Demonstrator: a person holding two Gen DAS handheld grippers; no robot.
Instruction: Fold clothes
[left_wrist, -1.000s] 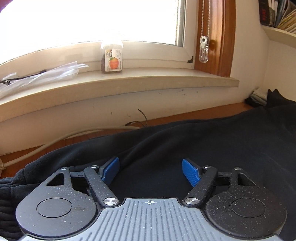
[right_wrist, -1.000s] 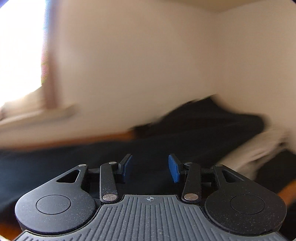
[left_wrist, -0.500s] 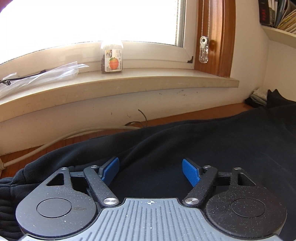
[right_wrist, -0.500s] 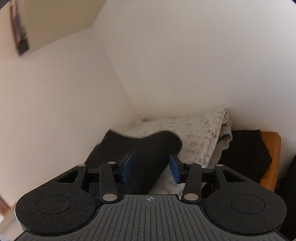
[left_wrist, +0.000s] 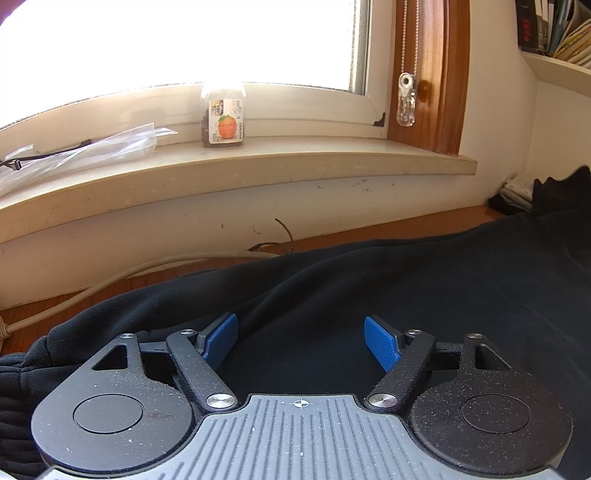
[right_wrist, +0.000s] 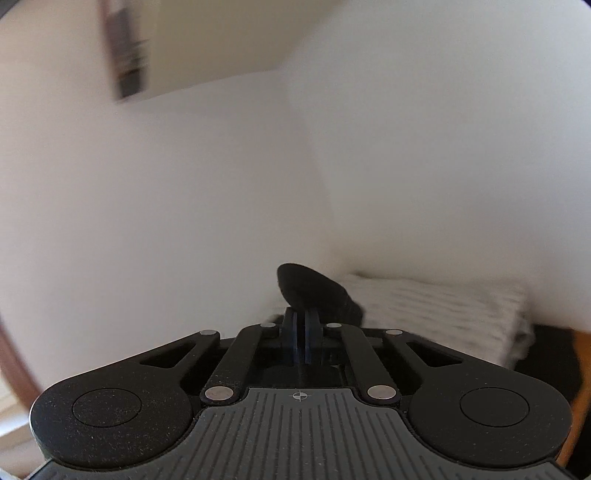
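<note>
Beside the folded white cloth (right_wrist: 443, 310), my right gripper (right_wrist: 301, 325) pinches the black garment's (left_wrist: 369, 295) corner; my left gripper (left_wrist: 300, 341) waits wide above it. I'd next carry that corner across.

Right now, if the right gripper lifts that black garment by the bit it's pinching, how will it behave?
Probably floppy: the black garment lies in soft folds. The right gripper pinches only a small flap, so most would likely hang and drag. Its thick look suggests some weight.
</note>
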